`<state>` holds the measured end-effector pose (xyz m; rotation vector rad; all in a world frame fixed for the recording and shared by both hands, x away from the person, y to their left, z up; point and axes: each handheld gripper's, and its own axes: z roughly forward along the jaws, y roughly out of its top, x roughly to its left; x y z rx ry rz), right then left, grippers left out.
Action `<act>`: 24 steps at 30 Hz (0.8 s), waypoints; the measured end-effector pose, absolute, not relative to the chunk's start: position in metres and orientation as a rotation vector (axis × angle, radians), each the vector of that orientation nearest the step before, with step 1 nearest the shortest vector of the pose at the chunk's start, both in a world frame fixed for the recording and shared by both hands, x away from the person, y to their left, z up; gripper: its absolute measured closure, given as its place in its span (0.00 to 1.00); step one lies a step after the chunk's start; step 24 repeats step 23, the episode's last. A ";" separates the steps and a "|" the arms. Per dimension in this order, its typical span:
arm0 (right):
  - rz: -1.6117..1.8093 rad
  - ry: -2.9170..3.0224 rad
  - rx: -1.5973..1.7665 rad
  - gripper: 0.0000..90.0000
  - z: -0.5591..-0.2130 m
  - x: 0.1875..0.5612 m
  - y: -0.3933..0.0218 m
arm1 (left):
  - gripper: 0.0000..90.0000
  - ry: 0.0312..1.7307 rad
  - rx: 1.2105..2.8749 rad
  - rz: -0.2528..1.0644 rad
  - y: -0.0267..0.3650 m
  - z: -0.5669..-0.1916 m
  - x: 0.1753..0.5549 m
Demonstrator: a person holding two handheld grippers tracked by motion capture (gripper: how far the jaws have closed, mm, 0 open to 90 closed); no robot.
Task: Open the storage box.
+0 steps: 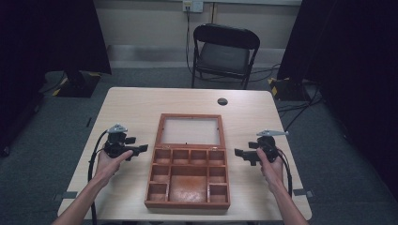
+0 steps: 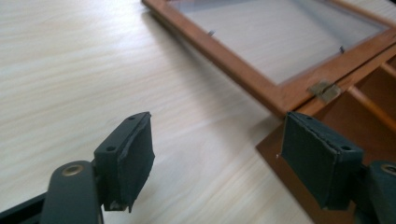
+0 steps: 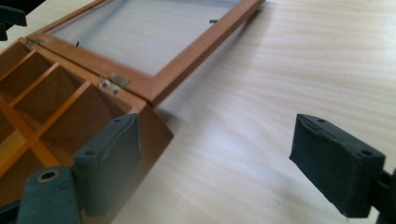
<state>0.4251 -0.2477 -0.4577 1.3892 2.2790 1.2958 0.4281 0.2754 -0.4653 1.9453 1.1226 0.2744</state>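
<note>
While the open wooden box (image 1: 187,176) lies mid-surface with its glazed lid (image 1: 190,131) folded flat on the far side, the left hand-held gripper (image 1: 141,149) and right hand-held gripper (image 1: 240,153) flank it, jaws spread and empty.

A compartmented wooden box (image 1: 187,180) lies mid-table (image 1: 131,101), its glazed lid (image 1: 191,131) folded flat behind it. The left gripper (image 1: 138,150) hovers left of the box, the right gripper (image 1: 241,153) right — both apart from it. A folding chair (image 1: 224,52) stands beyond the table.
</note>
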 end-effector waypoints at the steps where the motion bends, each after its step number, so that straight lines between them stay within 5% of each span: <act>1: 1.288 2.276 1.399 0.17 -0.459 0.422 -0.250 | 0.26 1.127 1.953 0.281 0.278 -0.465 0.426; 10: 1.140 2.258 1.447 0.17 -0.469 0.394 -0.277 | 0.18 1.190 1.989 0.295 0.306 -0.477 0.409; 18: 0.939 2.200 1.466 0.16 -0.489 0.385 -0.287 | 0.16 1.203 2.128 0.462 0.305 -0.494 0.404; 24: 0.892 2.133 1.402 0.11 -0.498 0.385 -0.284 | 0.08 1.189 2.072 0.517 0.305 -0.502 0.402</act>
